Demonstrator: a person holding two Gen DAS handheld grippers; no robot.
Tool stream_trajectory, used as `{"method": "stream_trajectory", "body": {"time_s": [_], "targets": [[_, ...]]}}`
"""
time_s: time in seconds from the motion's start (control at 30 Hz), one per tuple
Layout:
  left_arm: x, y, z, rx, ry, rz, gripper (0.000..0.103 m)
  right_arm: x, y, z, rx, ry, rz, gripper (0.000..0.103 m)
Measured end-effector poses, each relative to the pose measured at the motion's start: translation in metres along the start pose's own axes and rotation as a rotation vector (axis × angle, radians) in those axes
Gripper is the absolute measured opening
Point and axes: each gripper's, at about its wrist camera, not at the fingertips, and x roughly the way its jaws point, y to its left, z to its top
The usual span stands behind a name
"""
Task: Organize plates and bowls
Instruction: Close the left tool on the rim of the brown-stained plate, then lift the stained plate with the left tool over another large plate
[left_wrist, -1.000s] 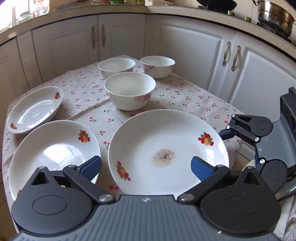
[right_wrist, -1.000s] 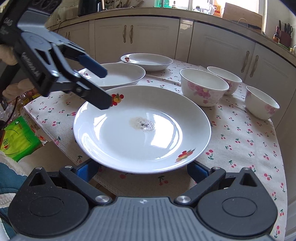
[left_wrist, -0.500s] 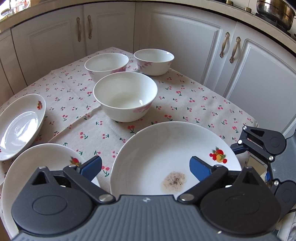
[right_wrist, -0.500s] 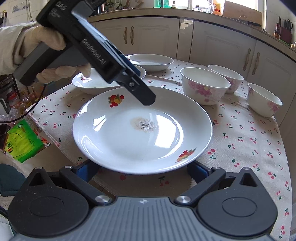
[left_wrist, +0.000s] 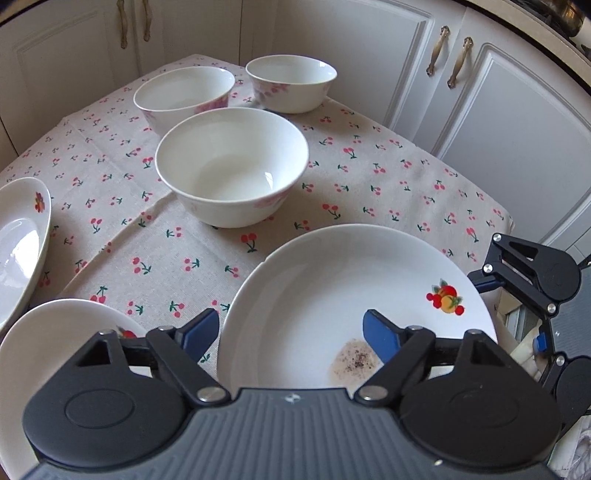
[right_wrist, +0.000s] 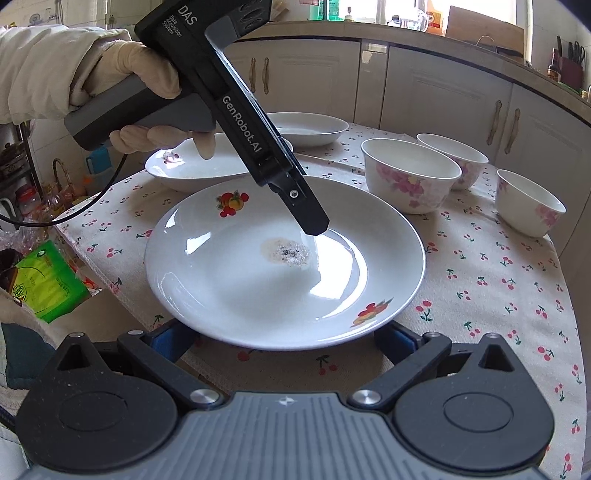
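The big white plate (left_wrist: 332, 302) with fruit prints and a brown stain lies at the table's near edge. My left gripper (left_wrist: 290, 330) hangs low over it and straddles its left rim, one pad outside and one above the stain. Its jaws are closing and neither pad presses on the plate. From the right wrist view, a left fingertip (right_wrist: 314, 223) hovers just above the plate (right_wrist: 258, 288). My right gripper (right_wrist: 280, 339) stands open at the plate's near rim, its pads spread wide below the edge. Three bowls (left_wrist: 231, 166) stand behind, and two more plates (left_wrist: 22, 236) lie at the left.
A cherry-print cloth (left_wrist: 388, 177) covers the table, which ends close to white cabinet doors (left_wrist: 498, 129). A gloved hand (right_wrist: 144, 74) holds the left gripper. A green packet (right_wrist: 44, 284) and bottles sit below the table's left side.
My left gripper has moved forward and tipped down over the stained plate, and its fingers have drawn closer together. The right gripper and the plate have stayed put.
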Motion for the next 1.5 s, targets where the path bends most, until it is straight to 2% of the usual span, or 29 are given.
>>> {"method": "stream_trajectory", "body": {"time_s": [0.3, 0.43, 0.8, 1.5], "targets": [[0.002, 0.002, 0.003, 0.027, 0.051, -0.032, 0.082, 0.0, 0.003, 0.0, 0.003, 0.007, -0.018, 0.103], [0.004, 0.003, 0.006, 0.04, 0.071, -0.038, 0.078, 0.001, 0.003, 0.002, 0.005, 0.014, -0.02, 0.103], [0.012, 0.004, 0.008, 0.083, 0.156, -0.063, 0.077, 0.001, 0.004, 0.004, 0.008, 0.031, -0.03, 0.103], [0.015, 0.004, 0.01, 0.092, 0.155, -0.067, 0.077, 0.004, 0.0, 0.01, 0.007, 0.062, -0.017, 0.103]]}}
